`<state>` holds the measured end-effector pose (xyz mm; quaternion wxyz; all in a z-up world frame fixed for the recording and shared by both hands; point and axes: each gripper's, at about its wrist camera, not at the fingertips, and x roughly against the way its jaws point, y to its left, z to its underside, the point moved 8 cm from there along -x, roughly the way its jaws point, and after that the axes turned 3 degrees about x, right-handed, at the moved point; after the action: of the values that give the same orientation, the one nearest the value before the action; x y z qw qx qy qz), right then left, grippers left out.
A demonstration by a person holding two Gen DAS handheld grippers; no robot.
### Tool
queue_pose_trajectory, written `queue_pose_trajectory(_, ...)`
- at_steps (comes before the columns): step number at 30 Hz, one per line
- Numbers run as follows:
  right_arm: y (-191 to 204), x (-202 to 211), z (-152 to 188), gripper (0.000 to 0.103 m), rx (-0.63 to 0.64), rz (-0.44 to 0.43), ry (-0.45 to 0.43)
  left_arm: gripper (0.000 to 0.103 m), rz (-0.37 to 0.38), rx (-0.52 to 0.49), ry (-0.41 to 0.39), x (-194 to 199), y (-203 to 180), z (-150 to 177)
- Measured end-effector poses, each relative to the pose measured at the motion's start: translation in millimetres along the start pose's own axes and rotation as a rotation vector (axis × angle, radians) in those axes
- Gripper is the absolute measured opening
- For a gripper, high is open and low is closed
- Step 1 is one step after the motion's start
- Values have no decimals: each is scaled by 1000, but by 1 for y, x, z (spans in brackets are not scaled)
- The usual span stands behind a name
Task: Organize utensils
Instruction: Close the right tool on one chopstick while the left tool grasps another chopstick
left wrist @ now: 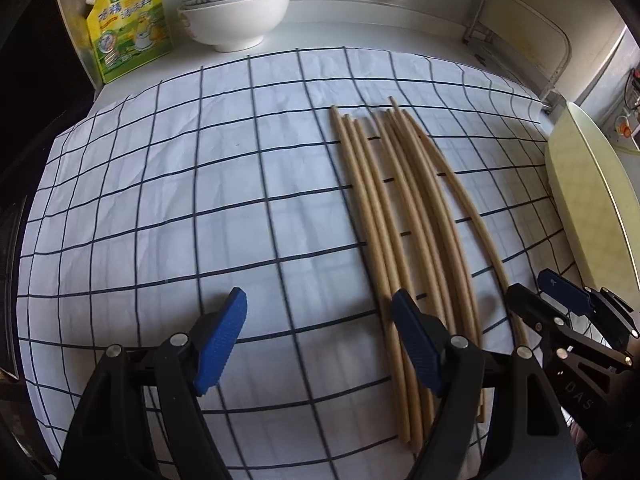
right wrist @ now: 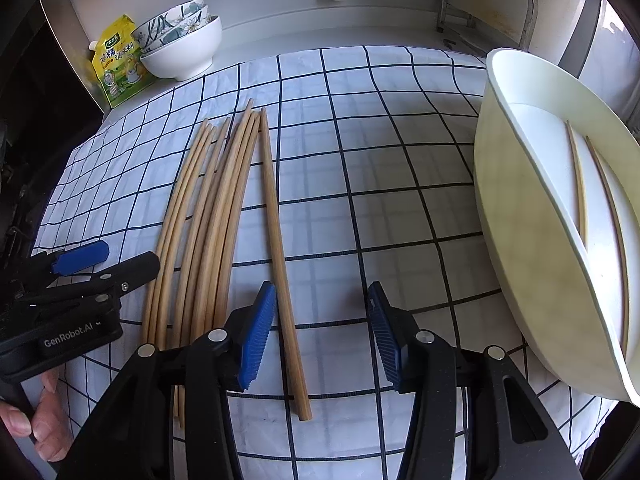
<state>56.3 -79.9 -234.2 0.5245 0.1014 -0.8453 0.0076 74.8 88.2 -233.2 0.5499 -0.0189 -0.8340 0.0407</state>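
Several wooden chopsticks (left wrist: 400,216) lie side by side on a white cloth with a dark grid (left wrist: 180,200). They also show in the right wrist view (right wrist: 212,220), where one chopstick (right wrist: 276,240) lies apart to their right. My left gripper (left wrist: 320,340) is open and empty, low over the cloth, its right finger over the near ends of the bundle. My right gripper (right wrist: 320,336) is open and empty, and the lone chopstick runs between its fingers beside the left pad (right wrist: 256,340). A cream oval tray (right wrist: 532,264) at the right holds two chopsticks (right wrist: 580,184).
Stacked bowls (left wrist: 236,4) and a yellow refill pouch (left wrist: 128,24) stand at the back left by the wall. A metal rack (left wrist: 516,40) stands at the back right. The cream tray (left wrist: 592,200) borders the cloth's right edge. The right gripper (left wrist: 568,320) shows beside the left one.
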Motion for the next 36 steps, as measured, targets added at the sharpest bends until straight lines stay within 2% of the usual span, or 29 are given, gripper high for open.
queue_pose_trajectory(7,4,-2,-3,46,9,-3,-1,75,-21,19,-4,2,16,4)
queue_pose_trajectory(21,6,-10,-12,46,43,44,-12,75,-64,-11,-23,-8,4,-13)
queue_pose_trajectory(24,9,-12,-14,46,71,56,-19,68,-64,-22,-30,-8,2,-14)
queue_pose_trajectory(27,12,-13,-15,46,98,64,-36,56,-60,-41,-35,-7,-1,-16)
queue_pose_trajectory(30,16,-14,-15,40,121,60,-50,31,-48,-68,-35,-5,-8,-17)
queue_pose_trajectory(32,20,-14,-15,28,145,47,-49,10,-31,-79,-30,-4,-13,-16)
queue_pose_trajectory(35,25,-14,-15,7,165,41,-46,7,-19,-80,-22,-4,-16,-14)
queue_pose_trajectory(36,25,-14,-15,7,161,34,-41,7,-11,-77,-18,-3,-16,-13)
